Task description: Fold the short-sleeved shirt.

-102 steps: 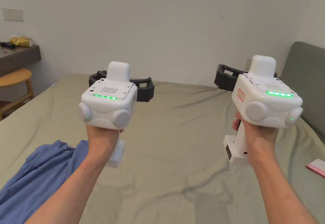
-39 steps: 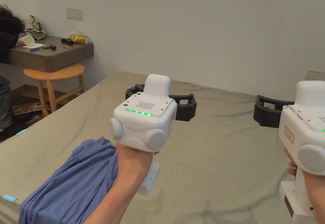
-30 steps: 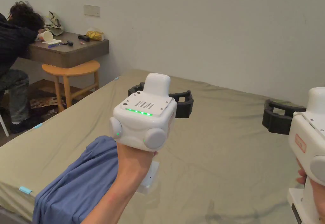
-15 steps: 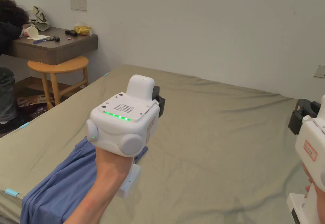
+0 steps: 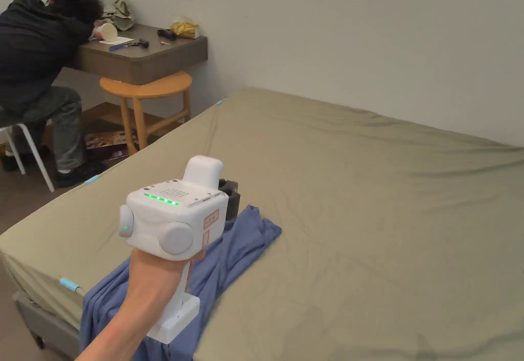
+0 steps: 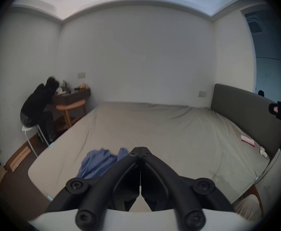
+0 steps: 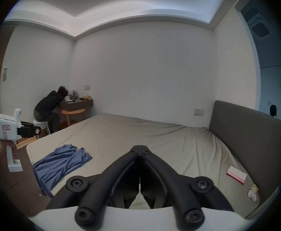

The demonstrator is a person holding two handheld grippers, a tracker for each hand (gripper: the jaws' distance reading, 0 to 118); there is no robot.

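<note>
Plain bedroom with pale walls; wide bed (image 5: 384,198) under a smooth olive sheet, grey headboard (image 7: 253,143) at its right side. Beyond the far left corner of the bed, a person (image 5: 36,60) leaning on a small brown worktop (image 5: 148,60), with a round wooden stool (image 5: 148,83) under it. Near the right edge of the bed, a pink booklet (image 7: 236,177).

Changed since a moment ago: black jaws of both tools, spread wide before, now pressed together with nothing between them. Left hand-held gripper (image 6: 140,152) lowered from chest height toward the near left corner of the bed. Right hand-held gripper (image 7: 139,147) held aside over the right part of the bed, well apart from the cloth. Probably the end of a test opening and closing, and the start of the reach for the garment; no fold made yet, so the task hardly begun.

Blue short-sleeved shirt (image 5: 235,254) bunched in a long crumpled strip at the near left corner of the bed, one end hanging over the near edge. Sleeves and collar impossible to tell apart in the folds.

Relative to the left hand-held gripper: just below and a little to the left of the closed jaw tips, not touched, with air between. Needed next, most likely: jaws opened again, then one free end pinched and the shirt dragged to the middle of the bed for spreading flat.
</note>
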